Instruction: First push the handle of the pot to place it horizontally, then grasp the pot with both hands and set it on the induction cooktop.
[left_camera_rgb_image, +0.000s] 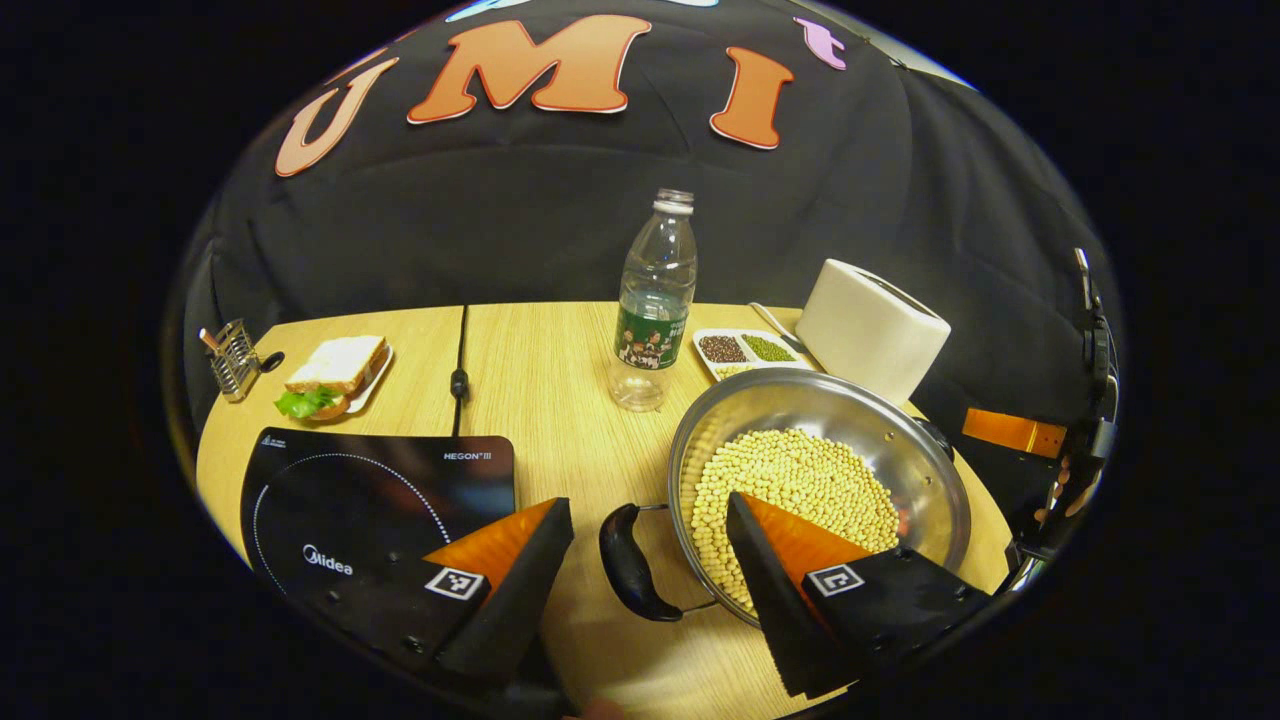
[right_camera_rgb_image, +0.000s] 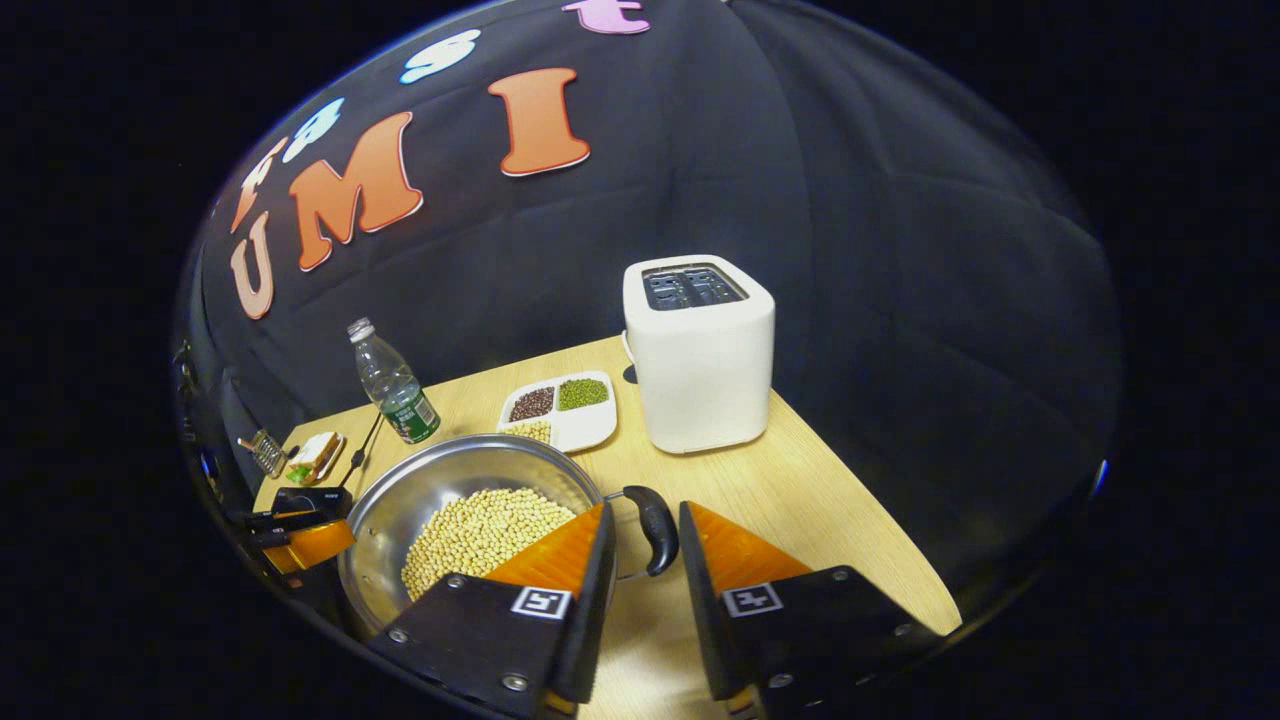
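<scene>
The pot (left_camera_rgb_image: 820, 480) sits on the wooden table (left_camera_rgb_image: 560, 380), holding a heap of pale beans (left_camera_rgb_image: 790, 490), beside the cooktop (left_camera_rgb_image: 380, 490). The left gripper (left_camera_rgb_image: 650, 560) is wide open around one black handle (left_camera_rgb_image: 630, 565). The right gripper (right_camera_rgb_image: 648, 570) stands open at the other handle (right_camera_rgb_image: 655, 540), gripping nothing. A white divided dish (right_camera_rgb_image: 575, 425) holds dark, green and pale grains.

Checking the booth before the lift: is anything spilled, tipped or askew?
Nothing stands out. The soybeans sit inside the pot, the bottle and toaster stand upright, and the table shows no spill.
</scene>
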